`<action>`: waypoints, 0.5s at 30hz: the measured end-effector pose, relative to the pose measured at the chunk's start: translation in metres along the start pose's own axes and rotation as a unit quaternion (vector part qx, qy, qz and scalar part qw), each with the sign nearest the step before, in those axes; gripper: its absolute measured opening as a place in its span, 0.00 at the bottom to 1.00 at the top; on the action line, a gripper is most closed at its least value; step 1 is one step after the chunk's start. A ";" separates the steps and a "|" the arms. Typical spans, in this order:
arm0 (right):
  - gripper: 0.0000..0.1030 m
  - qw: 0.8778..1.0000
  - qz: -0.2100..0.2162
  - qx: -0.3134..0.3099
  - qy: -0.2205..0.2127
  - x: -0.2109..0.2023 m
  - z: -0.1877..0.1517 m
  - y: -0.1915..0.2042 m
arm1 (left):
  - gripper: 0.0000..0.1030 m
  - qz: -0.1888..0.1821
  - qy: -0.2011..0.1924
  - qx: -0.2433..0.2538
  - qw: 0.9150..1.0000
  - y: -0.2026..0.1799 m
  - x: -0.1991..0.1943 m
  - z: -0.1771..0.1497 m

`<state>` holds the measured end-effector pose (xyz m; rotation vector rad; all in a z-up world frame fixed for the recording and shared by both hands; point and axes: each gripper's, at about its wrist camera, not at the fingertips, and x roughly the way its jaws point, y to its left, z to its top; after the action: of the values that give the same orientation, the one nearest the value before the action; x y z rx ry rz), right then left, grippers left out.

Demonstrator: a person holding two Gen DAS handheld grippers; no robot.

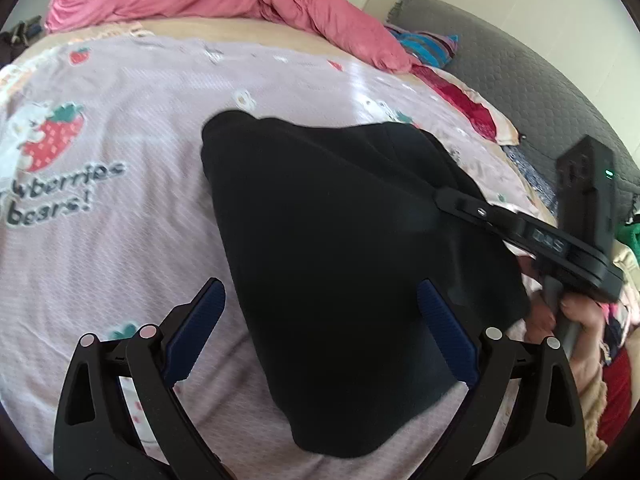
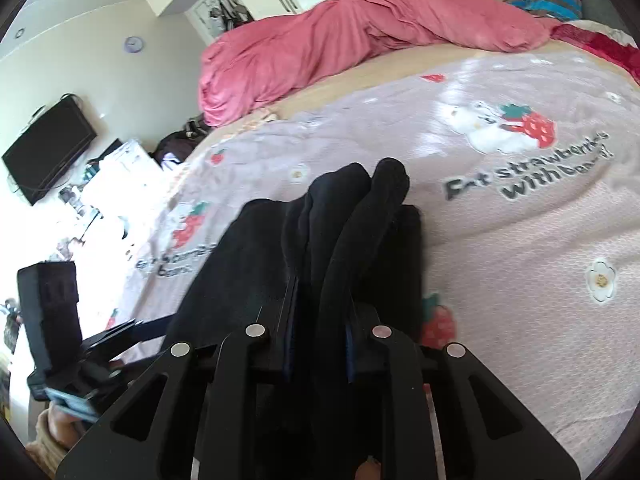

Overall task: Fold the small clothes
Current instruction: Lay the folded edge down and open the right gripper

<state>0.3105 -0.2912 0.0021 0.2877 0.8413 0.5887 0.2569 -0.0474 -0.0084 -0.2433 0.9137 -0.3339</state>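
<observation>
A small black garment (image 1: pixel 340 240) lies on the lilac strawberry-print bedspread (image 1: pixel 120 220), partly folded, with its narrow end toward me. My left gripper (image 1: pixel 320 286) hovers over the near part of it, blue-padded jaws wide open and pressing on nothing. My right gripper (image 1: pixel 444 196) comes in from the right, pinched on the garment's right edge. In the right wrist view the right gripper (image 2: pixel 320 300) is shut on the black garment (image 2: pixel 352 200), and bunched folds of cloth stick out beyond the fingertips. A hand (image 1: pixel 568 320) holds its handle.
A rumpled pink duvet (image 2: pixel 360 32) lies along the far side of the bed. A striped cloth (image 1: pixel 428 46) and a red-edged pillow (image 1: pixel 468 104) sit by the grey padded headboard (image 1: pixel 520 72). A wall television (image 2: pixel 48 148) and cluttered shelves stand beyond the bed's left edge.
</observation>
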 end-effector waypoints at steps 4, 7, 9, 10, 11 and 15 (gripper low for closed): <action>0.18 0.999 0.002 0.033 0.028 0.019 -0.010 -0.026 | 0.88 -0.002 0.018 -0.006 1.000 -0.003 0.012 -0.009; 0.22 0.998 0.018 0.049 0.032 0.022 -0.011 -0.029 | 0.89 -0.001 0.022 -0.011 1.000 -0.001 0.014 -0.009; 0.28 0.997 0.026 0.061 0.036 0.022 -0.012 -0.031 | 0.89 0.001 0.022 -0.010 1.000 0.000 0.012 -0.009; 0.29 0.997 0.028 0.067 0.037 0.022 -0.014 -0.032 | 0.89 0.002 0.022 -0.009 1.000 0.000 0.012 -0.010; 0.32 0.996 0.034 0.078 0.036 0.020 -0.016 -0.035 | 0.89 0.002 0.022 -0.009 1.000 0.000 0.011 -0.010; 0.51 0.994 0.051 0.085 0.037 0.005 -0.023 -0.031 | 0.89 0.004 0.019 -0.008 1.000 0.000 0.007 -0.012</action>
<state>0.3074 -0.3136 -0.0296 0.4685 0.9550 0.6269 0.2513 -0.0508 -0.0204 -0.2495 0.9549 -0.3243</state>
